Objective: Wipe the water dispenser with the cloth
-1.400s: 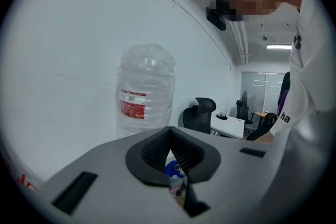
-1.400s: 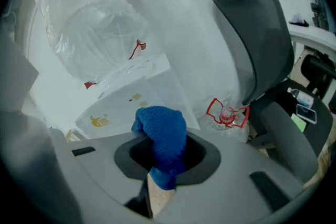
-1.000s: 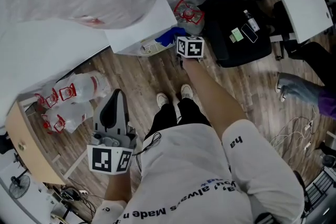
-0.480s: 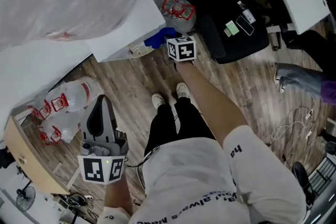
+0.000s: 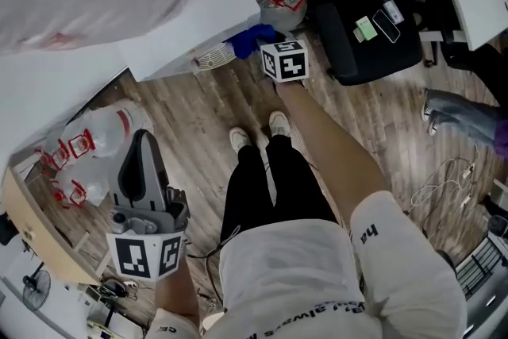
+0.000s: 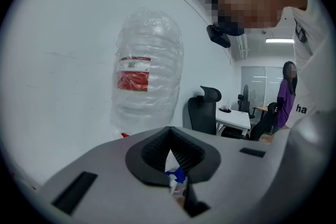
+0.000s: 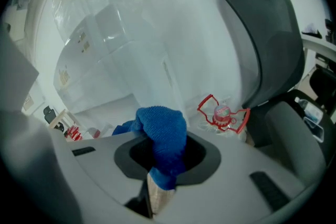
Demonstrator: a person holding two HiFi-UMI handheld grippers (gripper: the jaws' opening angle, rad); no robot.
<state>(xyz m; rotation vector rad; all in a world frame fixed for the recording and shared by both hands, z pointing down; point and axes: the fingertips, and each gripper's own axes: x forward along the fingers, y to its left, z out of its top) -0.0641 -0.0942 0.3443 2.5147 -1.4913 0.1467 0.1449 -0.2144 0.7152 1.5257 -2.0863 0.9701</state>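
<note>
While right gripper [image 7: 160, 157] jaws pinch cloth [image 7: 160, 124], cloth extends forward toward water dispenser [image 7: 118, 60].

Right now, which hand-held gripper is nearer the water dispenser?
Right. The right hand-held gripper holds the cloth by the water dispenser; the left hand-held gripper hangs well clear.

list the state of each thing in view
left gripper, shut, empty
right gripper, shut on cloth
cloth, bunched, at dispenser base
dispenser, bottle on top under plastic wrap
floor jugs, lying on their sides
</note>
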